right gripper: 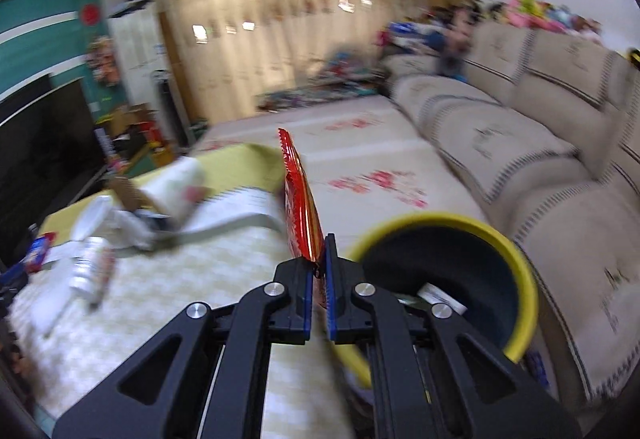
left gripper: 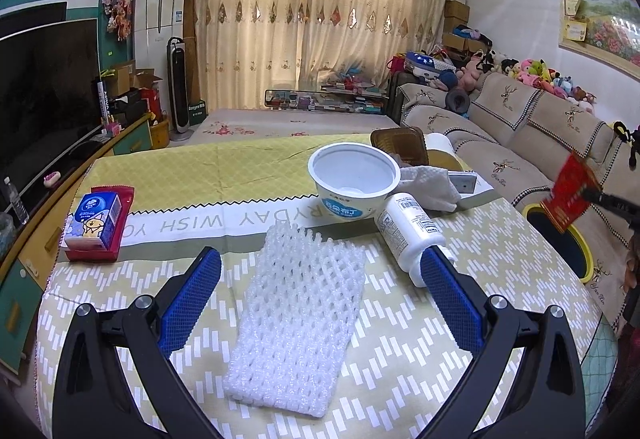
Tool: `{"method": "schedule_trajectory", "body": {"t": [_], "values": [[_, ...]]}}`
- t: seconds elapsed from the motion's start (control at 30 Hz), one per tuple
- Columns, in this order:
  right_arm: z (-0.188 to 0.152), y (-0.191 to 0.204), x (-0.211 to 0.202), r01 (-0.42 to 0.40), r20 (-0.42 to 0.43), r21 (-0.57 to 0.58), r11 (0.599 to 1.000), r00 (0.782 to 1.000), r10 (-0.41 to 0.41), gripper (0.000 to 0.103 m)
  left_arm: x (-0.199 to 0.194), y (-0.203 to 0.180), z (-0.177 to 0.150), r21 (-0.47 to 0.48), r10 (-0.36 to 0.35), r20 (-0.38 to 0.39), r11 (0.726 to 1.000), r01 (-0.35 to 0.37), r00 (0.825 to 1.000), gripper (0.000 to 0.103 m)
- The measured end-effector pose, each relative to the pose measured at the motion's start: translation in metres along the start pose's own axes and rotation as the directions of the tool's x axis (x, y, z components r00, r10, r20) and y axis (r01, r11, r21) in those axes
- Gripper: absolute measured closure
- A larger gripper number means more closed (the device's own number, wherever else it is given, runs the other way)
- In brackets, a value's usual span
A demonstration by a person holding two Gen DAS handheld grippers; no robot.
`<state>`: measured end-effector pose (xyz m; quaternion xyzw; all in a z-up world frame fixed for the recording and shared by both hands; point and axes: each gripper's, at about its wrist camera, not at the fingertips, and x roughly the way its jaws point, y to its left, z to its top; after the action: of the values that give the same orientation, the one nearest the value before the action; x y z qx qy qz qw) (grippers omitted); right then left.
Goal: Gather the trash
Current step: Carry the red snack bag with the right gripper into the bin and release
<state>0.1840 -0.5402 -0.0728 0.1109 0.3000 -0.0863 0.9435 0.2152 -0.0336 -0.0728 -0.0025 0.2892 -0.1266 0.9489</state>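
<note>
Beneath both grippers spreads the table's patterned cloth (left gripper: 460, 339), green and white with a yellow band farther out. Right of the right gripper (right gripper: 319, 259), just past its fingers, stands the yellow-rimmed trash bin (right gripper: 524, 279), dark inside, with some paper scraps at its bottom. Between the spread jaws of the left gripper (left gripper: 320, 263), which are released and grasp nothing, lies a white foam fruit net (left gripper: 298, 319) flat on the cloth. Beyond those jaws a white yogurt cup (left gripper: 354, 175) stands tilted, open mouth toward the camera. Against the right finger's tip lies a white pill bottle (left gripper: 408, 235) on its side. Left of the left finger sits a blue tissue pack (left gripper: 96, 219) on a red wrapper. Clenched edge-on in the right gripper's jaws, a red snack wrapper (right gripper: 302, 207) sticks up and away, beside the bin's rim.
</note>
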Motion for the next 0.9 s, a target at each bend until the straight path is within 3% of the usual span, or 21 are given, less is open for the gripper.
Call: {"method": "schedule_trajectory", "body": {"t": [0.3, 0.7, 0.9], "values": [[-0.025, -0.054, 0.033, 0.151, -0.085, 0.039, 0.988, 0.985, -0.147, 0.097, 0.001, 0.001, 0.0, 0.0, 0.003, -0.006, 1.0, -0.003, 1.0, 0.005], [-0.036, -0.06, 0.054, 0.192, -0.138, 0.036, 0.981, 0.973, -0.186, 0.096, 0.003, -0.001, -0.002, 0.002, 0.002, -0.012, 1.0, -0.002, 1.0, 0.005], [-0.033, -0.056, 0.051, 0.195, -0.137, 0.043, 0.98, 0.973, -0.188, 0.088, 0.003, -0.001, -0.001, 0.005, 0.0, -0.012, 1.0, 0.0, 1.0, 0.005]]}}
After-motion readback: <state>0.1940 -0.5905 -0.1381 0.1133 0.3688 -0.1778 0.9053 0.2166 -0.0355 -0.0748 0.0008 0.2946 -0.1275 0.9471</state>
